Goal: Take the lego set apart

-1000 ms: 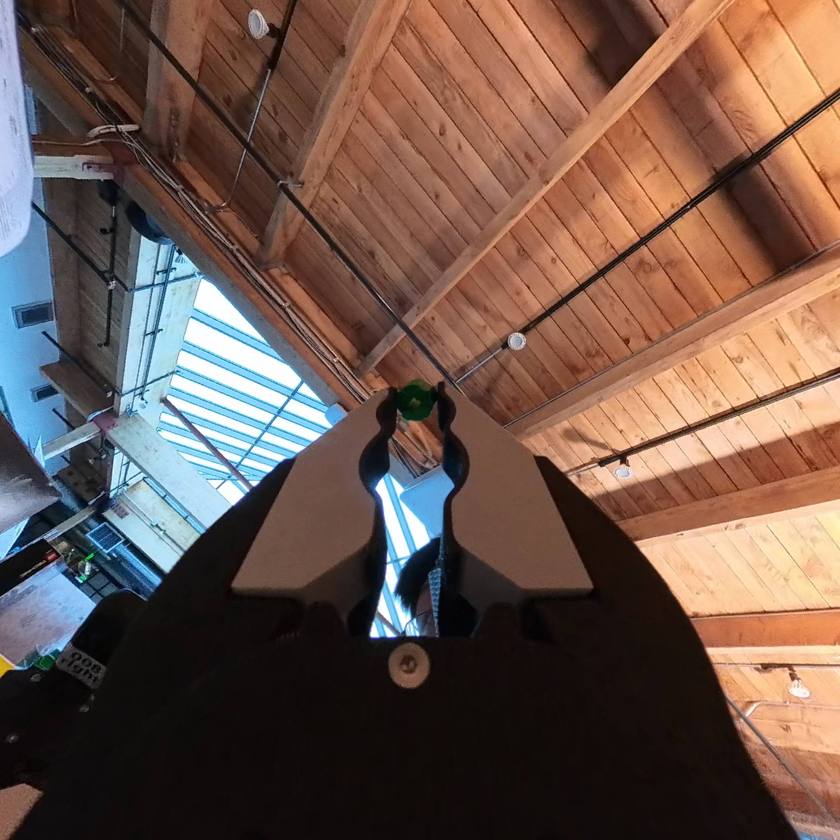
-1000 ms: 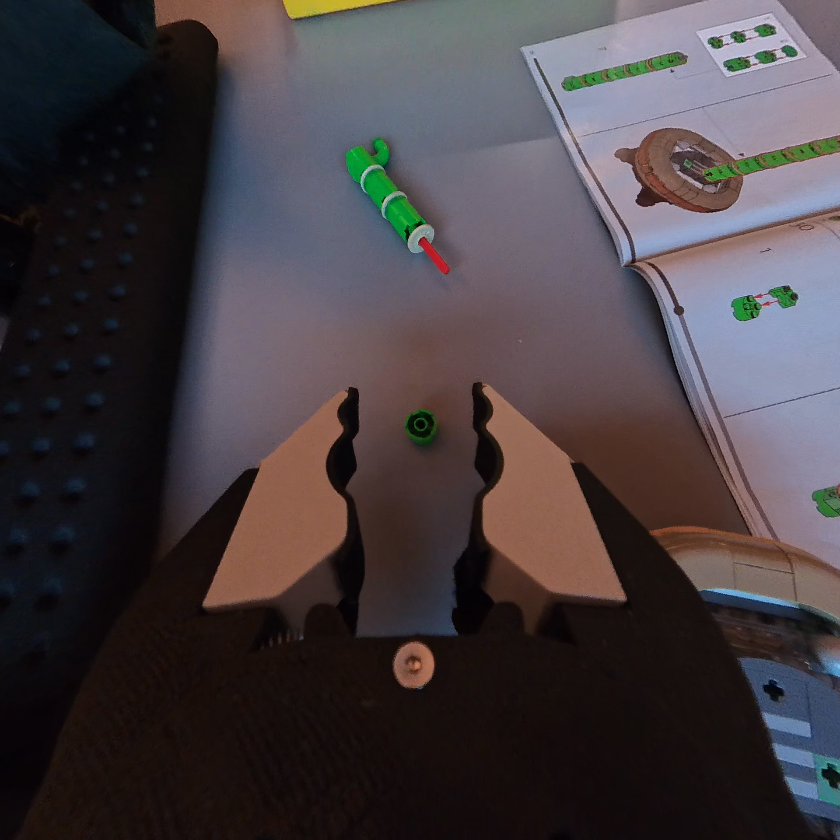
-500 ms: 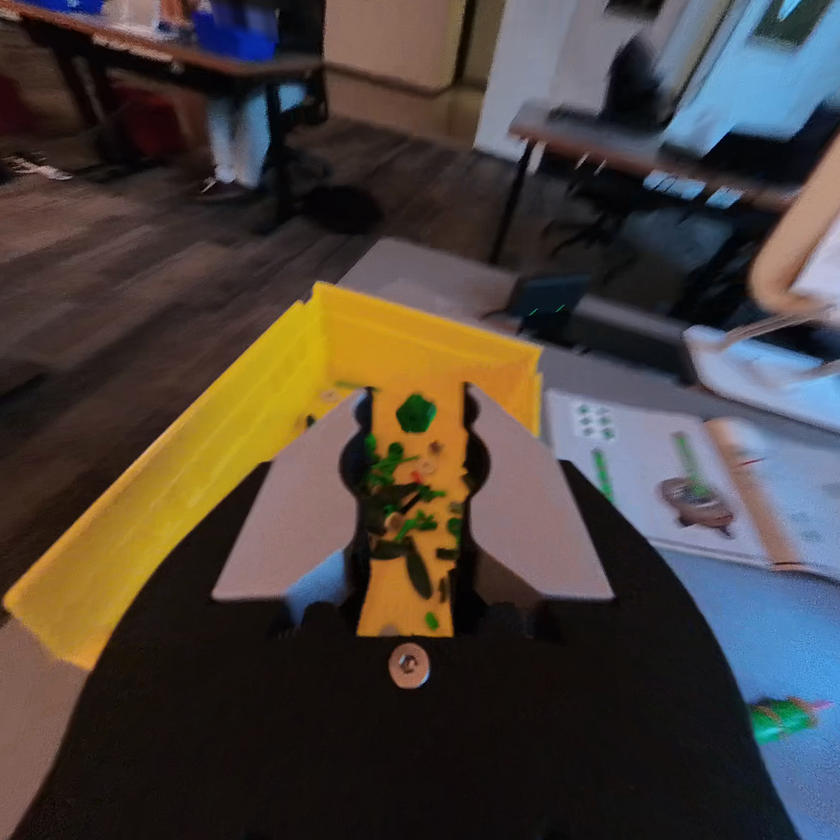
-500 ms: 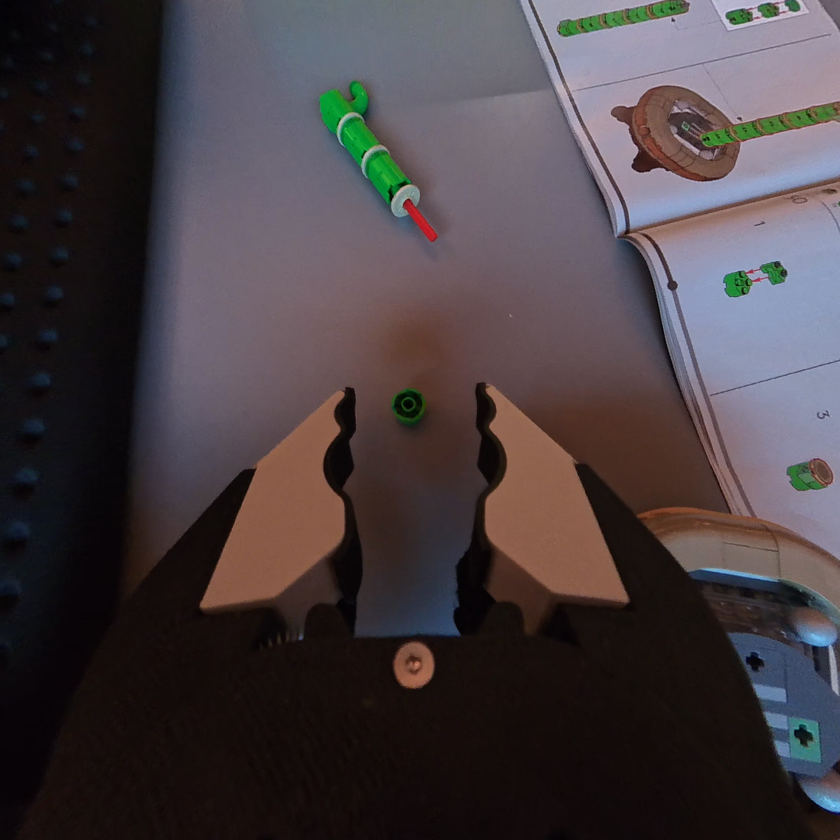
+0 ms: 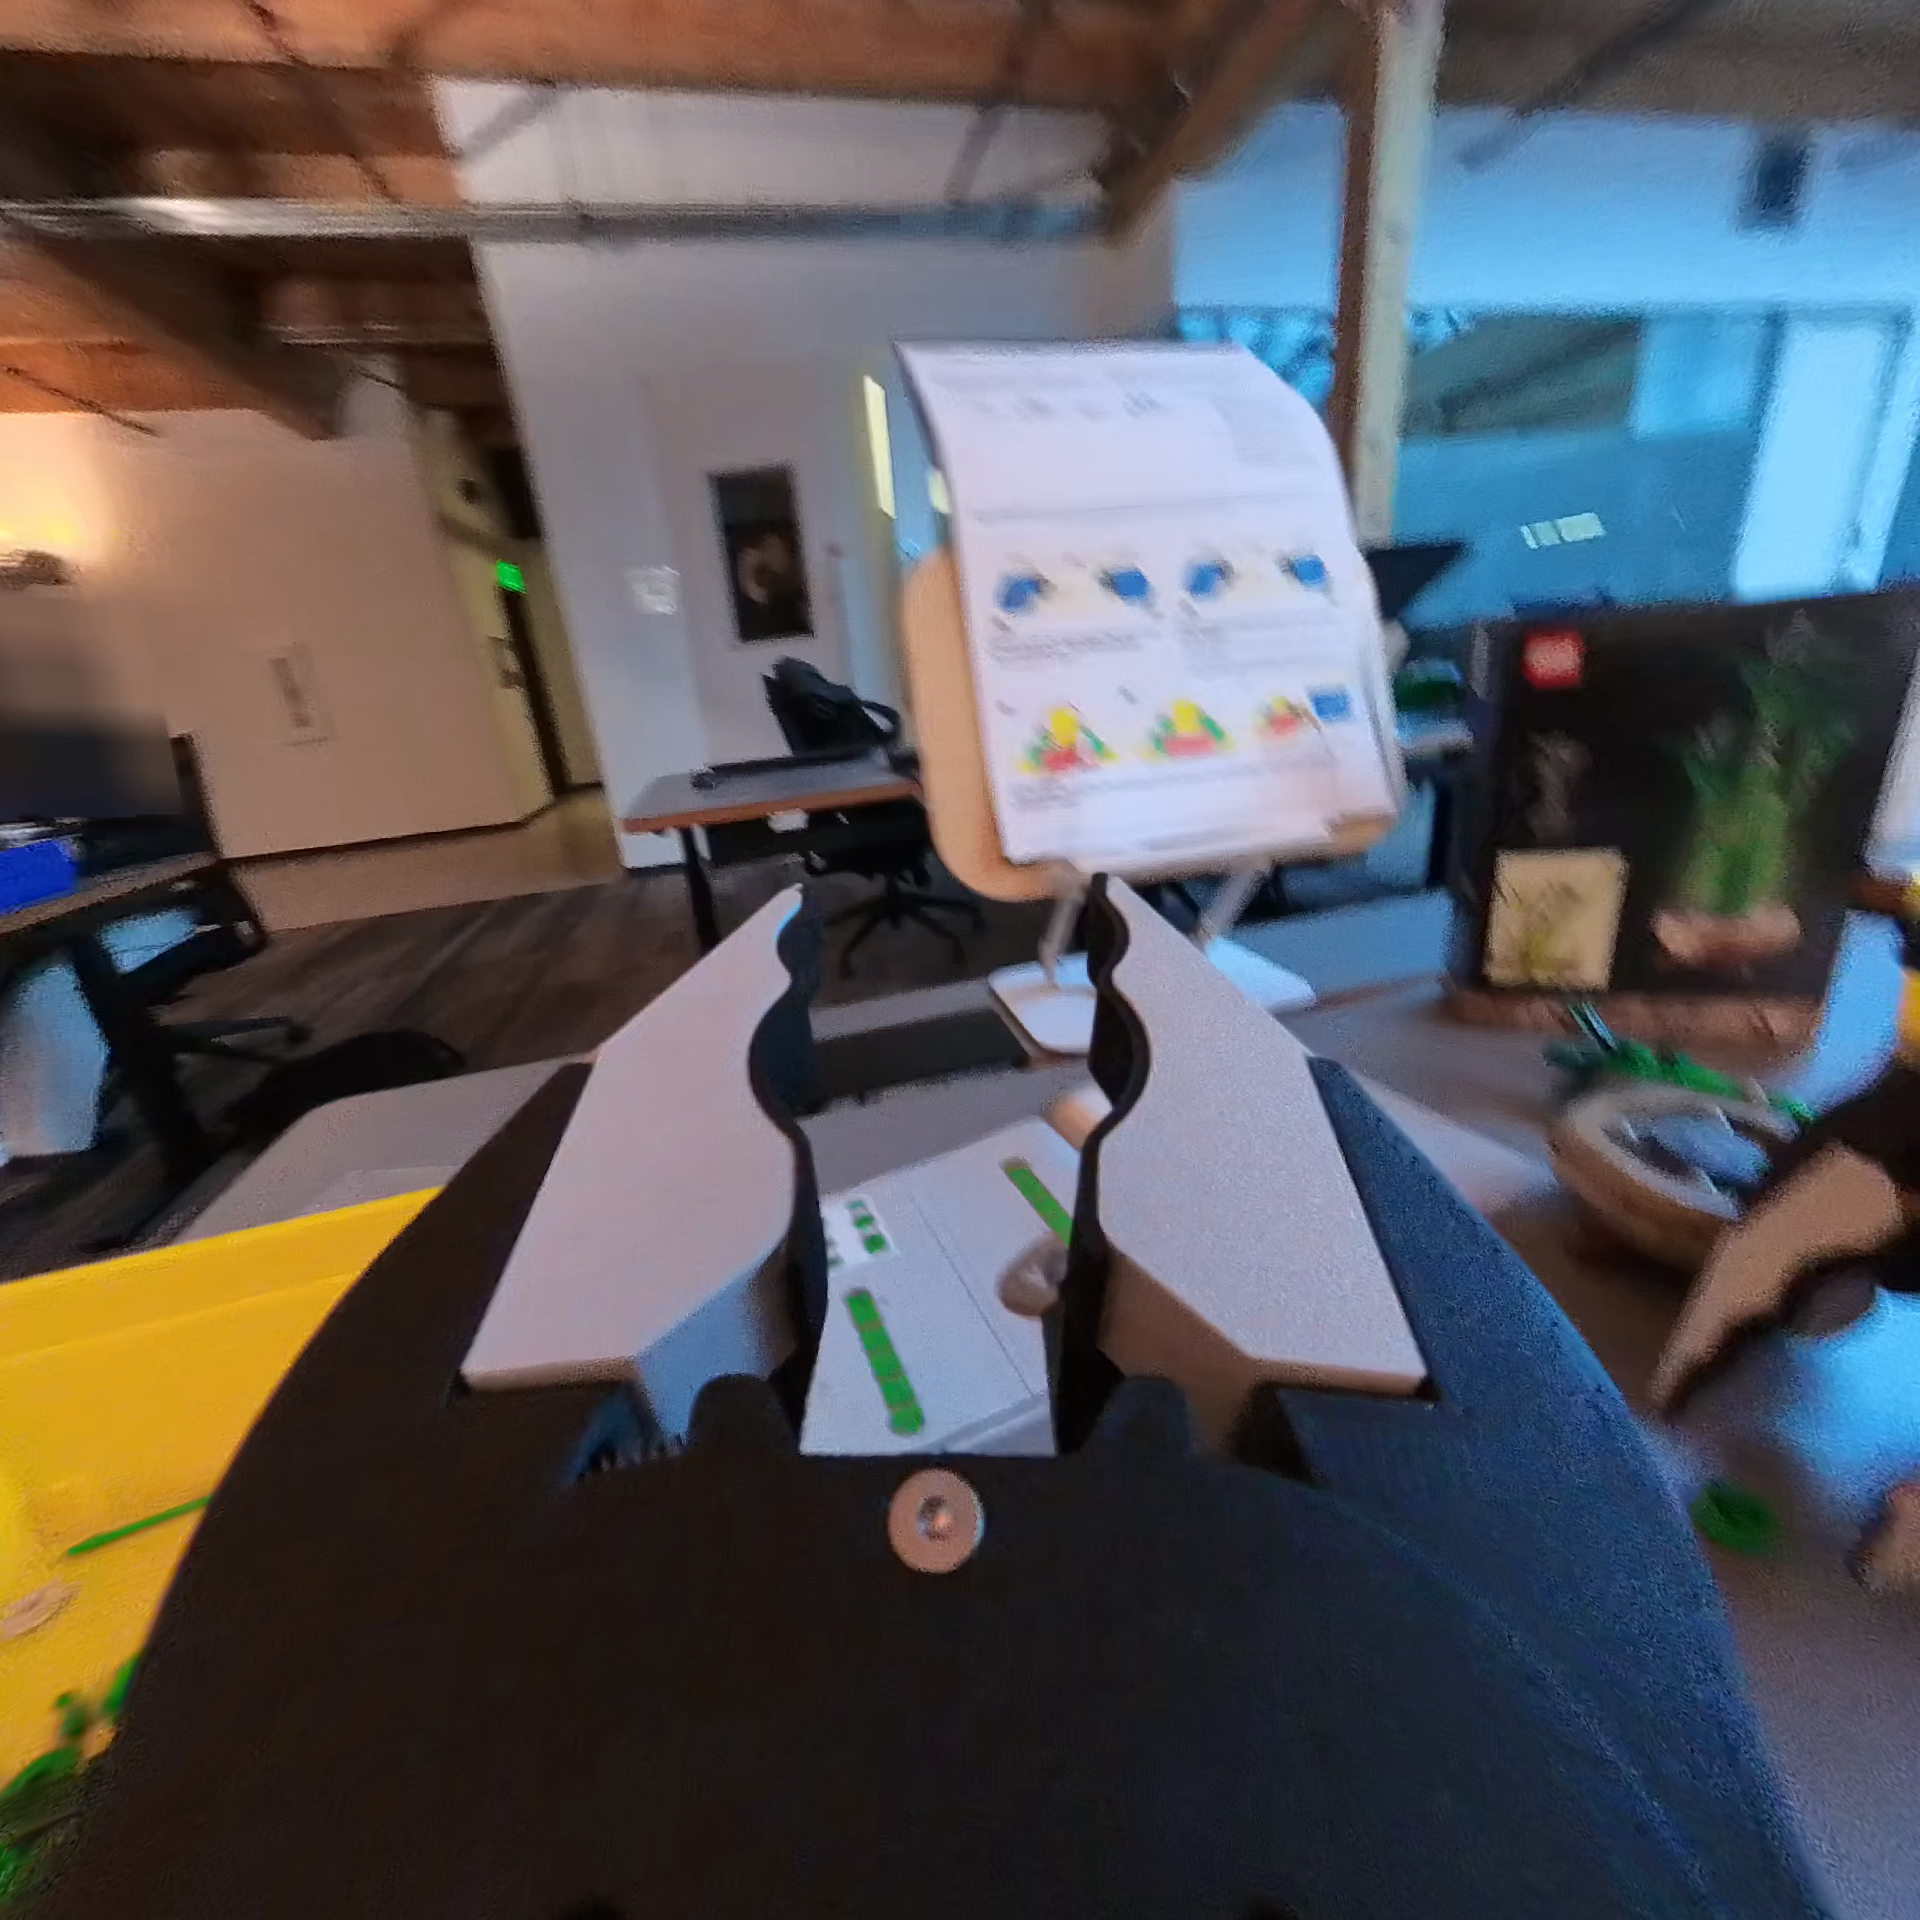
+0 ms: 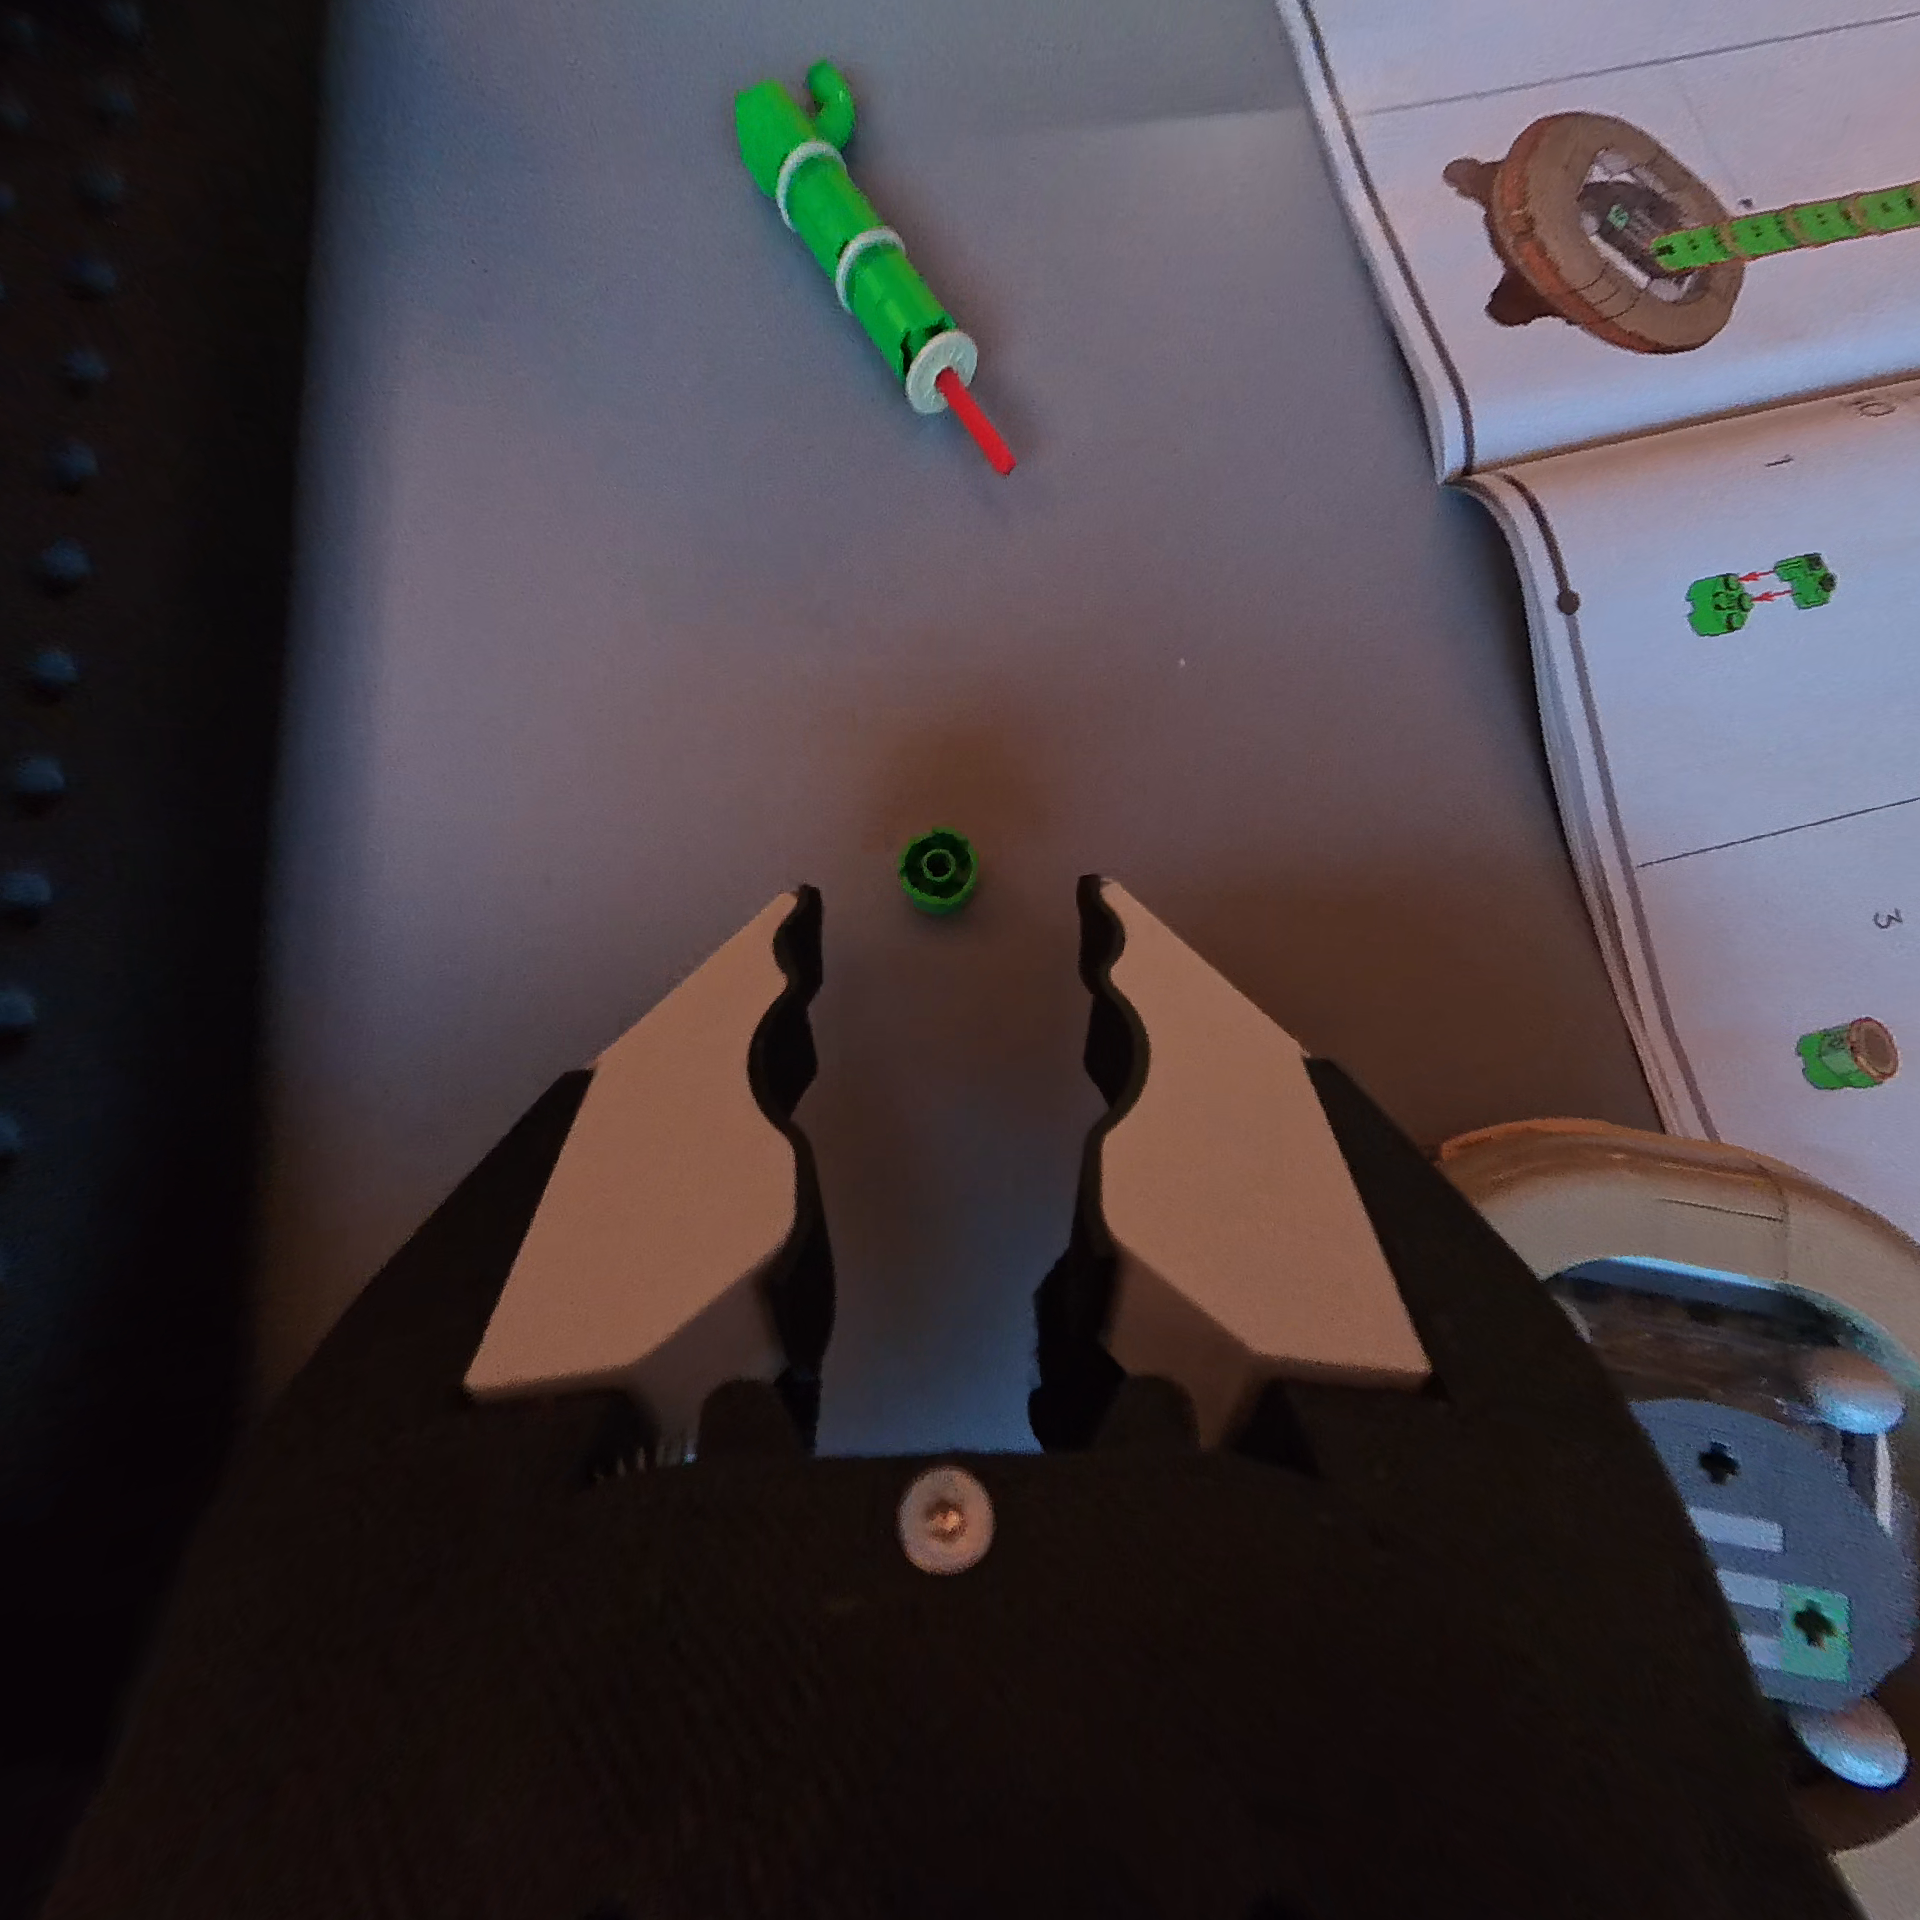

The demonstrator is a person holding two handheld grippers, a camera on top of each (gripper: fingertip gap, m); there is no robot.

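My right gripper (image 6: 943, 902) is open above the grey table, and nothing is between its pads. A small round green piece (image 6: 937, 871) stands on the table just beyond the fingertips, not touched. Farther off lies a green stalk section (image 6: 847, 234) with pale rings and a red axle sticking out. My left gripper (image 5: 948, 914) is open and empty, raised and pointing across the room. Below it, at the left, is the yellow bin (image 5: 156, 1382) with green pieces in it. The round brown pot base (image 5: 1662, 1174) sits at the right in the left wrist view and also shows in the right wrist view (image 6: 1725, 1455).
An open instruction booklet (image 6: 1714, 520) lies to the right on the table. A dark studded mat (image 6: 125, 623) runs along the left. A stand with printed sheets (image 5: 1153, 623) and the dark set box (image 5: 1683, 810) stand at the far side. The other gripper (image 5: 1787, 1268) shows at the right. The left gripper's tips are roughly 30 centimeters from the right gripper's. From my right tips it is roughly 15 centimeters to the green stalk section (image 6: 847, 234); from my left, 20 centimeters.
My left gripper held a small green piece aloft, swung down over the yellow bin, opened and let it go, then swung up and right. My right gripper moved slightly back from the round green piece.
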